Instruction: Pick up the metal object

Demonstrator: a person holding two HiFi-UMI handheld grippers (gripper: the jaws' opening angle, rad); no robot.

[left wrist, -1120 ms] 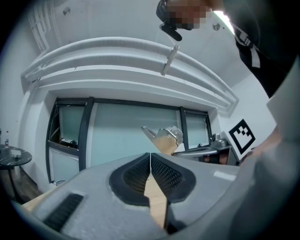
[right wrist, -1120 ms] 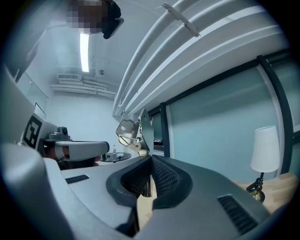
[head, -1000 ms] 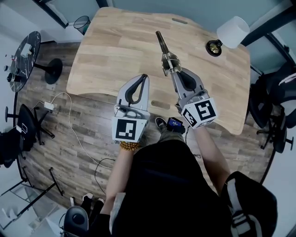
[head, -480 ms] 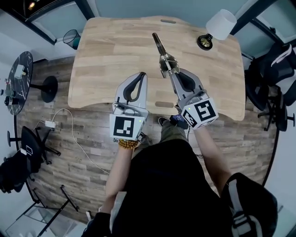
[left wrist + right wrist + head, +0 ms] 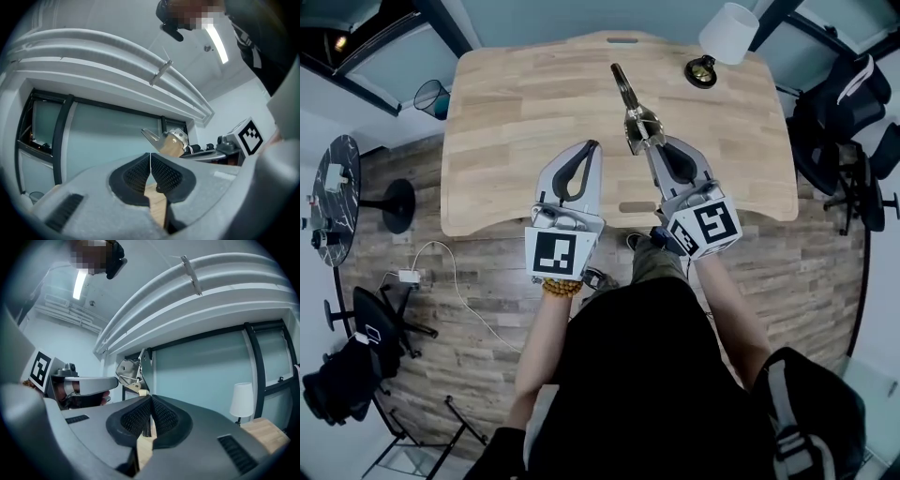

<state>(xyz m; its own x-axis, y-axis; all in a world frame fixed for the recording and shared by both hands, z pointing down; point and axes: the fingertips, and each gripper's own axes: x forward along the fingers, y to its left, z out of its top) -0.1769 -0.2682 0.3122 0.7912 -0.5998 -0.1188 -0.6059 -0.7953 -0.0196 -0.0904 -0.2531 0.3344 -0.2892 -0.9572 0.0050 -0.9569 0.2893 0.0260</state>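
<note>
Seen from above, a person in a black top stands at a pale wooden desk with rounded corners (image 5: pixel 516 112), holding a grey two-jaw gripper in each hand. The right gripper (image 5: pixel 648 141) has its jaws pressed together on the near end of a slim shiny metal object (image 5: pixel 630 98) with a spring. The object juts away from the person, held up off the middle of the desktop. The left gripper (image 5: pixel 592 146), just beside it, is closed too, its pads meeting with nothing between them.

A lamp with a white shade (image 5: pixel 729 21) stands near the desk's far right corner. The floor is grey-brown wood planking (image 5: pixel 441 328). Left of the desk are a dark mesh wastebasket (image 5: pixel 434 97), a round black side table (image 5: pixel 336 192) and a white plug block on a trailing cable (image 5: pixel 410 277). Black office chairs (image 5: pixel 839 122) crowd the right. Beyond the desk, the gripper views show teal glass wall panels in dark frames (image 5: pixel 201 376).
</note>
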